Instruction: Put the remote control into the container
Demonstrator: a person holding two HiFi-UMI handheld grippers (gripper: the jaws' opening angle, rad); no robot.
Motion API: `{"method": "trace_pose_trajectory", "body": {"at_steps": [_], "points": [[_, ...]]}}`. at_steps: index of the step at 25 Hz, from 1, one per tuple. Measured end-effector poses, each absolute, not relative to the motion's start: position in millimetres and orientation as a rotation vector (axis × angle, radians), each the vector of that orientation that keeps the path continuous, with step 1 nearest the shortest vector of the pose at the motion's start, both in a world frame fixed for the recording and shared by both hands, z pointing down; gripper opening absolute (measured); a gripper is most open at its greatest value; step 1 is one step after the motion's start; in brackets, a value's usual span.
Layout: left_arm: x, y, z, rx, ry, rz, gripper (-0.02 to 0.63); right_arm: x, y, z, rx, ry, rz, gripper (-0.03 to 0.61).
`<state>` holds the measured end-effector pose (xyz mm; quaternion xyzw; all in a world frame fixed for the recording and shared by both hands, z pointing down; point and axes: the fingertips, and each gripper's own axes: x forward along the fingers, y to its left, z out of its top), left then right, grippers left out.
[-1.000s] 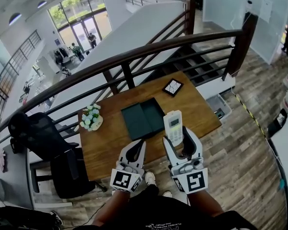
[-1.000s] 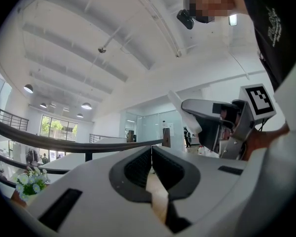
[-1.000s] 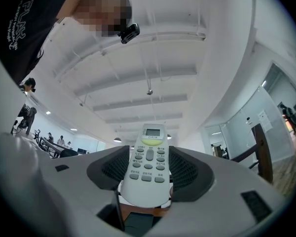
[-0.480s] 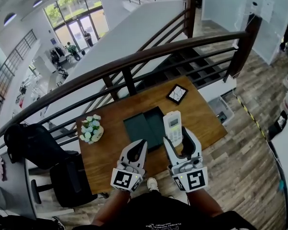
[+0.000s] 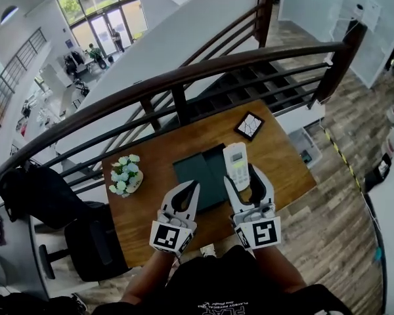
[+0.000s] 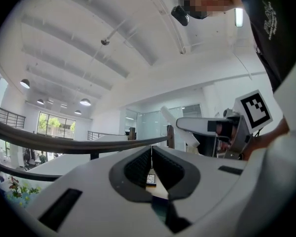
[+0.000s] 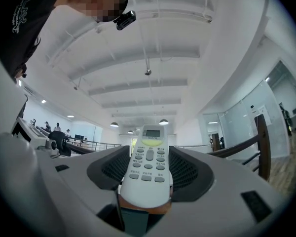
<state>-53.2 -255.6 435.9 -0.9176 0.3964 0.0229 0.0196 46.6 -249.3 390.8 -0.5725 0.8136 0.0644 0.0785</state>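
Dark railing (image 5: 177, 79) runs beyond container, far side of counter.
Wooden counter (image 5: 144, 209) carries dark green container (image 5: 198, 174), which lies open at centre.
L tool (image 5: 189, 189) (image 6: 151, 152) at container's near-left corner, jaws pinched together at tips, nothing between.
R tool (image 5: 241, 176) (image 7: 149, 154) at container's right edge, clamped on white remote (image 5: 236, 166) (image 7: 148, 167). Remote is gripped at its lower end, display end away from person, overlapping container's right side in head view, not inside.
Flower pot (image 5: 125, 176) well left of container.
Dark square tile (image 5: 249, 125) beyond container, to right.
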Motion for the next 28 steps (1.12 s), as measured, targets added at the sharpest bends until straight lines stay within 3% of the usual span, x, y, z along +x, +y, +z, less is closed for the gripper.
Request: {"method": "trace_pose_trajectory", "body": {"at_steps": [28], "points": [[-59,-318,549,-2.868,1.575,-0.226,0.009,51,-372,597,-1.785,2.777,-0.315,0.252]]}}
